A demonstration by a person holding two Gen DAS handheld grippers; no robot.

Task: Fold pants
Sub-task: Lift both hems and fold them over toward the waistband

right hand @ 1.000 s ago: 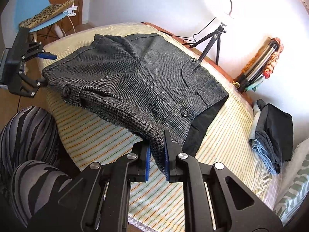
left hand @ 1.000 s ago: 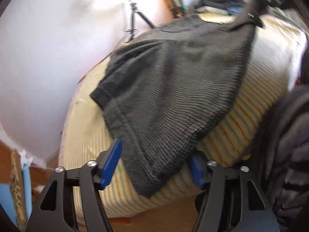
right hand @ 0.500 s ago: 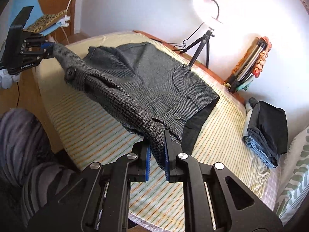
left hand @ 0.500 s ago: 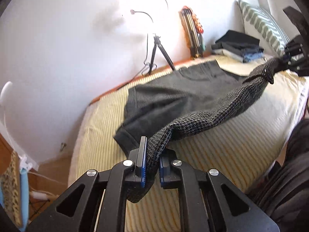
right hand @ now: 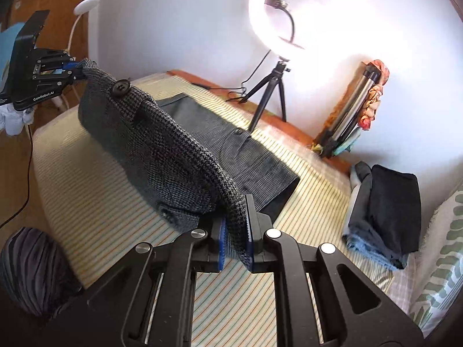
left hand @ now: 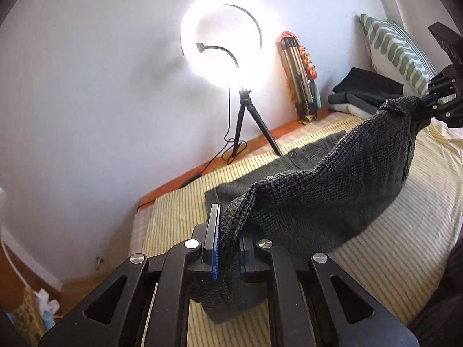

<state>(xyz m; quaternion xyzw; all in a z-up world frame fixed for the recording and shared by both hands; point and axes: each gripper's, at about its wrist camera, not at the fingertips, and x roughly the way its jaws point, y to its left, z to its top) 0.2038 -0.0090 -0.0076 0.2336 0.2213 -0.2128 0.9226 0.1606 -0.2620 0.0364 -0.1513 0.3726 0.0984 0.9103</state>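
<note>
Both my tongs clamped tight on pants [left hand: 332, 190]: left gripper [left hand: 228, 248] and right gripper [right hand: 235, 231] each pinch near edge, lifted off bed [right hand: 95, 190]; far half lies flat. Risk: thin bite slips, uneven carry skews fold.

Dark grey houndstooth pants [right hand: 162, 150] with a black button [right hand: 120, 88], over a yellow-and-white striped sheet [right hand: 95, 202]; far right, a white pillow [left hand: 396, 49] with green markings; blue pads [right hand: 221, 241] on black grippers.
</note>
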